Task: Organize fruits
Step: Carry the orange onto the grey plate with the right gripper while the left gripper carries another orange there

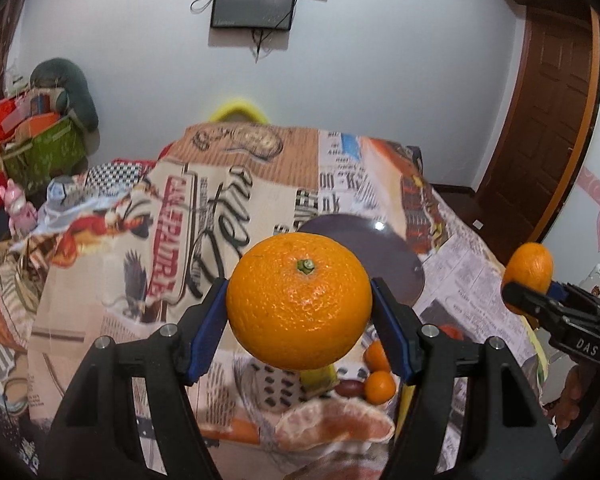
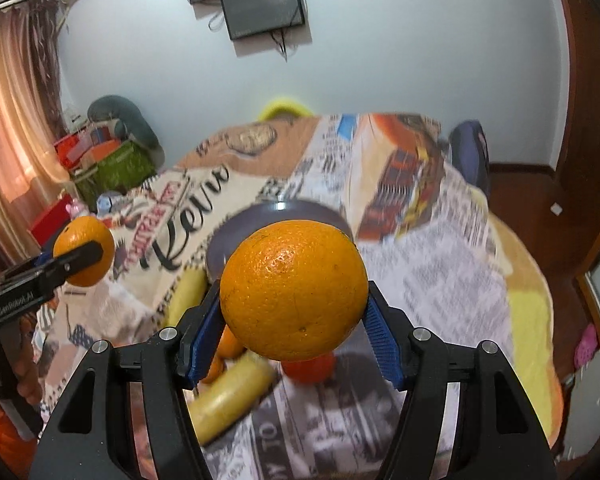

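My left gripper is shut on an orange with a green stem, held above the table. My right gripper is shut on a second orange, also in the air. Each gripper shows in the other view: the right one with its orange at the far right, the left one with its orange at the far left. A dark grey plate lies on the cloth beyond both oranges; it also shows in the right wrist view.
On the newspaper-print tablecloth below lie small tangerines, a peeled pomelo piece, bananas and a red-orange fruit. A green box of clutter stands far left, a wooden door right.
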`<act>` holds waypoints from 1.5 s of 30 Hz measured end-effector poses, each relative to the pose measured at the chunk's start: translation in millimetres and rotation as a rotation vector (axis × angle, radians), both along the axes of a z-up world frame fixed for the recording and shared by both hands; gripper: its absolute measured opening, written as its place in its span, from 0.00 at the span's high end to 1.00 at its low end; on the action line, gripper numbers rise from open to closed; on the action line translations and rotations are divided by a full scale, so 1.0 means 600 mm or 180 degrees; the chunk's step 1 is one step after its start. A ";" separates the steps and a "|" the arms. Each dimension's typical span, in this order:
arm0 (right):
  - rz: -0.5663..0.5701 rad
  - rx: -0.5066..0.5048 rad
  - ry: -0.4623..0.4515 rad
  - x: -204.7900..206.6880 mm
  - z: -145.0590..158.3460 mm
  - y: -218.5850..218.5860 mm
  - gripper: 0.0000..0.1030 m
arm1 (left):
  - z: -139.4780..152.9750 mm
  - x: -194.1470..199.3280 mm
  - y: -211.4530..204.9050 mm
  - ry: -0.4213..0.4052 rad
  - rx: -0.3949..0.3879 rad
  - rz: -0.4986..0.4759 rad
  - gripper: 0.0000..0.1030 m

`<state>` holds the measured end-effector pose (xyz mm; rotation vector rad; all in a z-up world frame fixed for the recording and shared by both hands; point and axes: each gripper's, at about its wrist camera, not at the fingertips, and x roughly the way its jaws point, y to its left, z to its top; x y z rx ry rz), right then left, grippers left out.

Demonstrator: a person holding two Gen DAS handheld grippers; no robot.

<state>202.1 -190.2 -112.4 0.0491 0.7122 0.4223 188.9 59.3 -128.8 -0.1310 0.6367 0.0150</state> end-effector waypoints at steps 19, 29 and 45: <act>-0.0042 -0.0046 -0.0316 0.105 0.022 0.015 0.40 | 0.040 0.105 -0.011 -0.0238 0.0051 -0.0043 0.33; 0.0025 -0.0251 -0.0204 0.172 -0.018 0.036 0.40 | -0.003 0.192 -0.006 -0.0017 0.0055 -0.0057 0.33; 0.0225 -0.0504 0.0233 0.277 -0.100 0.075 0.40 | -0.097 0.309 -0.013 0.0526 0.0047 -0.0229 0.33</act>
